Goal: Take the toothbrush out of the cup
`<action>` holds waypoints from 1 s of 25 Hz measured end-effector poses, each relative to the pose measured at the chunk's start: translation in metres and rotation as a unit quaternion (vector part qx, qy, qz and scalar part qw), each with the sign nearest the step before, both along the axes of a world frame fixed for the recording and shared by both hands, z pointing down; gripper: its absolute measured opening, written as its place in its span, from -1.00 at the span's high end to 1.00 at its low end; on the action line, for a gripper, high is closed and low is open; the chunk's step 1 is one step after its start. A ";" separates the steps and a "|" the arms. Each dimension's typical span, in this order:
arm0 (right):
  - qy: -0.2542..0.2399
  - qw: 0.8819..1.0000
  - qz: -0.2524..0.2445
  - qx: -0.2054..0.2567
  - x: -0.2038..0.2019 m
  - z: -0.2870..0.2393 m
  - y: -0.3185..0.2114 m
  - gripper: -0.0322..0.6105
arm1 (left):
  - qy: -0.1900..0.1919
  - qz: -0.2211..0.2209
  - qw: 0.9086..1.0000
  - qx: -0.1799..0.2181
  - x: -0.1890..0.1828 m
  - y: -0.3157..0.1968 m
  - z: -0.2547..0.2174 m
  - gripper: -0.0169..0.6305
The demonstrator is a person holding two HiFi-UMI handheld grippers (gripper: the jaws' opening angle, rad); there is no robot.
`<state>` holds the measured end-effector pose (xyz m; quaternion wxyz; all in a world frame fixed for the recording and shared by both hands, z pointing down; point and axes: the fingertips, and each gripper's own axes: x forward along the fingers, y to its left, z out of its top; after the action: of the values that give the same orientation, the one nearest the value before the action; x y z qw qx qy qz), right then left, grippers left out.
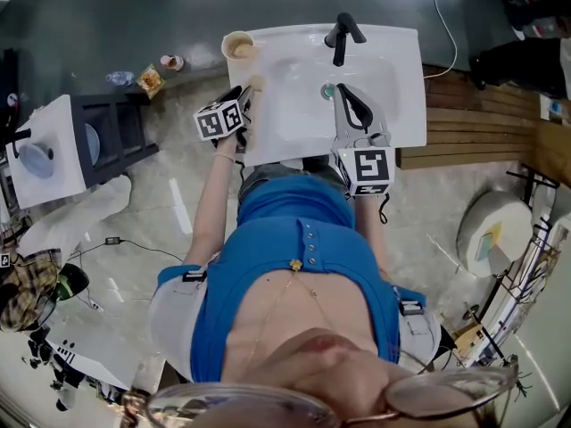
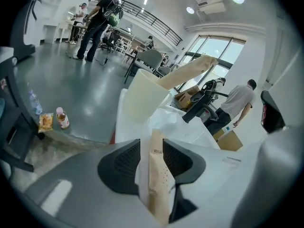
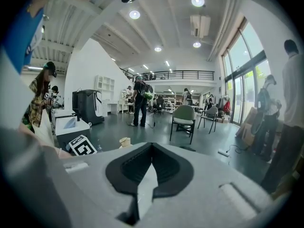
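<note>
**Toothbrush out of the cup, loose between parted jaws**

The left gripper (image 1: 243, 96) is seen at the back left corner of the sink (image 1: 393, 61), just beside the cup (image 2: 142, 96). Its jaws are set well apart. A toothbrush (image 2: 158, 184) in a tan paper wrapper is caught between them, standing nearly upright, and it is clear of the cup. The wrapper is seen lying against the right-hand pad, while a clear gap is left on the other side, so no squeeze is being applied. The cup itself is found upright on the sink's rim, just beyond the jaw tips. A second packet (image 2: 190, 72), also tan, is seen poking out of the cup and leaning away to the right.

Over on the other side, the right gripper (image 1: 343, 92) is held above the basin, its tips near the drain (image 1: 328, 90) and in front of the black faucet (image 1: 342, 36). Its jaws are pressed fully together and nothing is carried between them.

On the floor to the left of the sink, a small bottle (image 2: 61, 118) and a snack bag (image 2: 45, 121) are spotted side by side.
</note>
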<state>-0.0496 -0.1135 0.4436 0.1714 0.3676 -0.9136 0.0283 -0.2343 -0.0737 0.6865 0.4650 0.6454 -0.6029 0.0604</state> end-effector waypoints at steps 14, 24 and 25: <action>-0.004 1.000 -0.007 -0.005 -0.022 0.004 0.007 0.89 | -0.016 0.042 0.998 0.033 0.005 -0.003 -0.020 0.33; -0.006 1.000 -0.021 -0.014 -0.039 0.011 0.011 0.89 | -0.045 0.075 0.994 0.065 0.007 0.003 -0.046 0.63; -0.006 1.000 -0.021 -0.016 -0.042 0.013 0.011 0.89 | -0.047 0.078 0.994 0.068 0.007 0.004 -0.048 0.67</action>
<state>-0.0911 -0.1022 0.4563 0.1723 0.3452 -0.9217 0.0410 -0.2270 -0.0694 0.6383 0.3850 0.7171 -0.5746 0.0860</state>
